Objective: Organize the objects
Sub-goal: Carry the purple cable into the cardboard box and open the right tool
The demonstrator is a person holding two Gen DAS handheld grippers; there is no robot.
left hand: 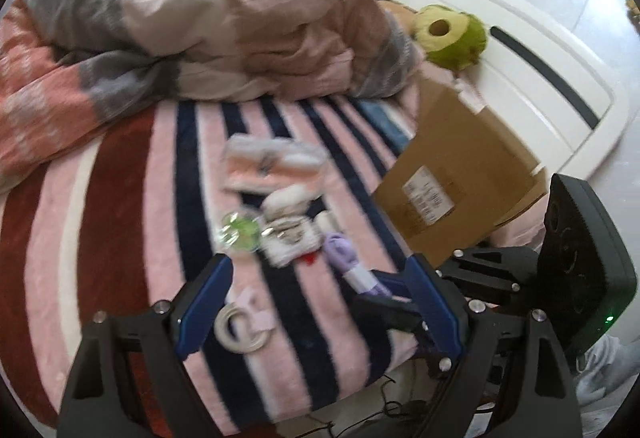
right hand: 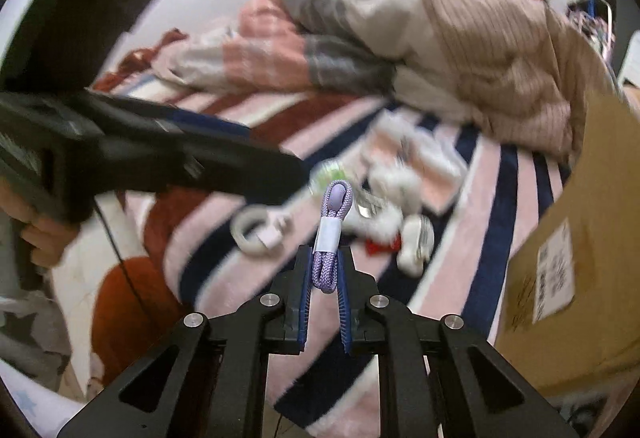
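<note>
Black angular frames on both grippers [left hand: 320, 302] [right hand: 325, 266], silver screws, ribbed blue finger pads [right hand: 345, 318], bare-skinned hand [right hand: 36, 234].

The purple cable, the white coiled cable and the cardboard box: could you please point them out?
purple cable [right hand: 330, 238], right wrist view, its white band.
white coiled cable [left hand: 240, 332], left wrist view, coil's ring.
cardboard box [left hand: 460, 157], left wrist view, its side panel.

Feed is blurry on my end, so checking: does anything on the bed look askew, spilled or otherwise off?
Nothing spilled or damaged. The cardboard box leans tilted at the bed's edge rather than sitting flat. Small items lie loosely clustered on the striped blanket. The right gripper holds the purple cable bundle; the left gripper is open.
</note>
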